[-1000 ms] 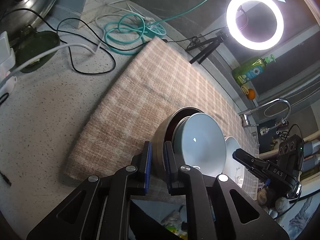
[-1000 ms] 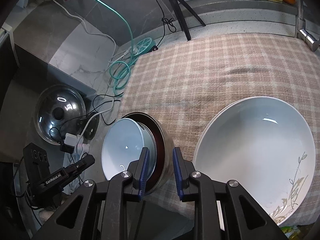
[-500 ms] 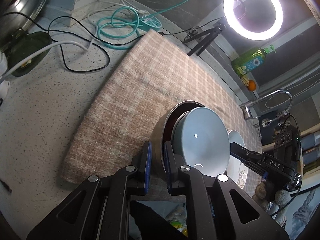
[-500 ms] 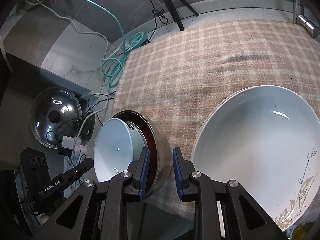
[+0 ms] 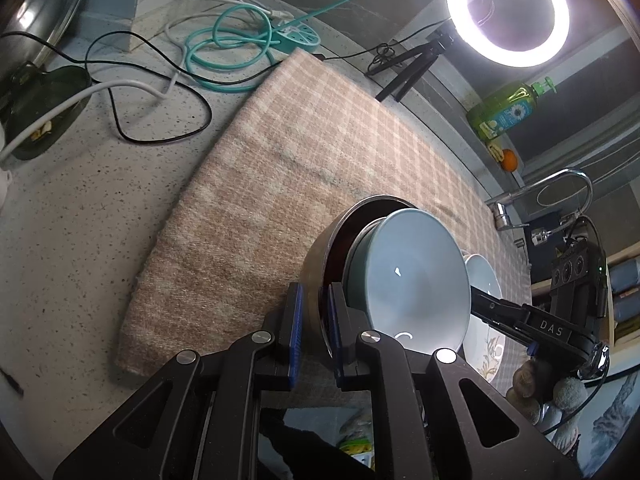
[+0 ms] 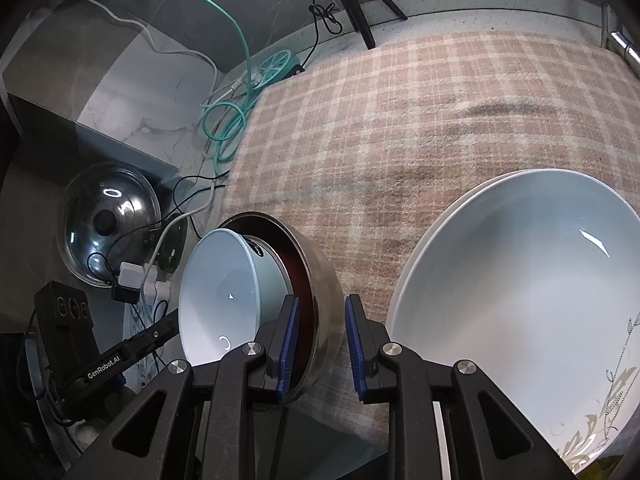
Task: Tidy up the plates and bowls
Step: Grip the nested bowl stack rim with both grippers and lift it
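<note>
The left gripper [image 5: 314, 328] pinches the rim of a steel bowl [image 5: 320, 252] tilted on edge, a pale blue bowl [image 5: 416, 276] nested inside, above the checked cloth [image 5: 280, 168] on the speckled counter [image 5: 72, 208].

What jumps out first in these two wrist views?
A steel bowl with a pale blue bowl nested inside is tipped up on edge near the front of the checked cloth, and the left claw is clamped on its rim. Beside it lies a big white plate, and a glaring ring light stands behind the cloth.
</note>
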`<state>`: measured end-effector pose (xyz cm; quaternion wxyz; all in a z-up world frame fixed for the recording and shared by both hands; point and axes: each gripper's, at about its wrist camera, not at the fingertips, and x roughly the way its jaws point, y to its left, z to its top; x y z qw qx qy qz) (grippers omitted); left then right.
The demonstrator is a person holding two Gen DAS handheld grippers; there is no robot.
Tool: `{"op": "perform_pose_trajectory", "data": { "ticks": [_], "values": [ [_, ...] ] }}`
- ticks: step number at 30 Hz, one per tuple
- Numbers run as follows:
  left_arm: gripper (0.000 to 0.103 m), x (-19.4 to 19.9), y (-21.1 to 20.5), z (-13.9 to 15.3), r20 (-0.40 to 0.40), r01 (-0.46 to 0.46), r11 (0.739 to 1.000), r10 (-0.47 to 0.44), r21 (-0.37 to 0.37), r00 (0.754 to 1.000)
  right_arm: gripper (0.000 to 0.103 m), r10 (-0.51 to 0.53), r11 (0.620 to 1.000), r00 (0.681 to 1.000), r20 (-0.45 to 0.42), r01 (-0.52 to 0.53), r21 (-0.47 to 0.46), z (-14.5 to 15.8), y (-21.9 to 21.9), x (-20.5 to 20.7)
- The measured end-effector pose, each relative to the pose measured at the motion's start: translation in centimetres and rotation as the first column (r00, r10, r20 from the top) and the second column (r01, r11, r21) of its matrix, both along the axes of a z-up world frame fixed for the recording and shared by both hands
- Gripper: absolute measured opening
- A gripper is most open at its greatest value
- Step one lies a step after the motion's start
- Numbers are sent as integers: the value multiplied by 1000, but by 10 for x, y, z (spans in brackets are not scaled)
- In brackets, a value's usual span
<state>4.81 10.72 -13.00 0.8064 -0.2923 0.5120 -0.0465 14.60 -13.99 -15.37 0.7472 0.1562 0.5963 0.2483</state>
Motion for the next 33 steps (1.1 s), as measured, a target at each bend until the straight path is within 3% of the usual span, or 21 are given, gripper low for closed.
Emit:
{"op": "perform_pose_trajectory", "data": {
  "ticks": [19, 33],
  "values": [
    [7, 1, -2, -6, -15, -31, 999, 31, -6, 999, 9, 39, 999, 999, -22, -38, 6, -5, 4, 1],
    [7, 1, -7, -7, -10, -28, 999, 28, 23, 1000, 9, 49, 998, 999, -9, -49, -31, -3, 8, 0]
  ]
}}
